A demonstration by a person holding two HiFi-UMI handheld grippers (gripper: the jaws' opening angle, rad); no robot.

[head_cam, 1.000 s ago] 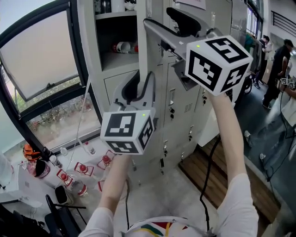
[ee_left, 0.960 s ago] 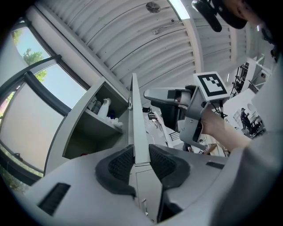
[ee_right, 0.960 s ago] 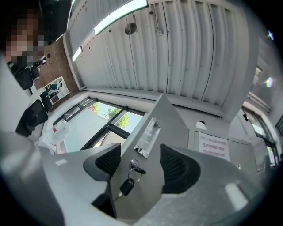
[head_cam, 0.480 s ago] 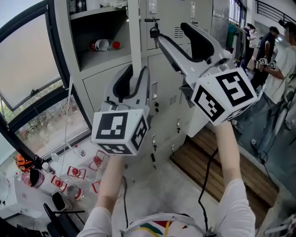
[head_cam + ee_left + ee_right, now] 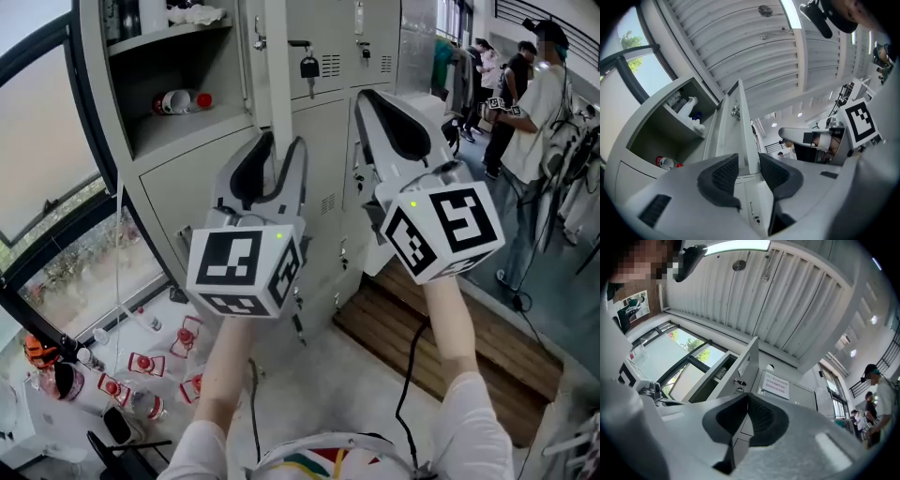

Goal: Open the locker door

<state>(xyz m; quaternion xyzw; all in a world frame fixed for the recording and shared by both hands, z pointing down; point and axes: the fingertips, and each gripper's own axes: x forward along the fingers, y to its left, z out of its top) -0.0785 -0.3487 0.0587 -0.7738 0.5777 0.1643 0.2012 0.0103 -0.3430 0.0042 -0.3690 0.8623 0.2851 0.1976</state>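
The grey locker door point(image 5: 277, 66) stands open, and I see it edge-on above a shelf compartment point(image 5: 141, 131). My left gripper point(image 5: 281, 142) straddles the door's free edge. In the left gripper view the door point(image 5: 743, 122) runs up between the jaws of the left gripper point(image 5: 749, 157). These jaws have just been opening, and the pads point(image 5: 723, 174) stand apart from the door. My right gripper point(image 5: 367, 97) hangs to the right, in front of the closed lockers. Its jaws have just closed. In the right gripper view the right gripper point(image 5: 748, 398) has its pads together with nothing between them.
Cups point(image 5: 174, 100) lie in the open compartment. A padlock point(image 5: 308, 67) hangs on a neighbouring locker. Bottles point(image 5: 141, 364) stand on the floor at lower left, under a window point(image 5: 37, 178). A wooden platform point(image 5: 422, 347) lies at lower right. People point(image 5: 539, 103) stand at far right.
The right gripper has come down in front of the lockers and its jaws have shut. The left gripper's jaws have widened around the door edge. The lockers have shifted left in the head view.
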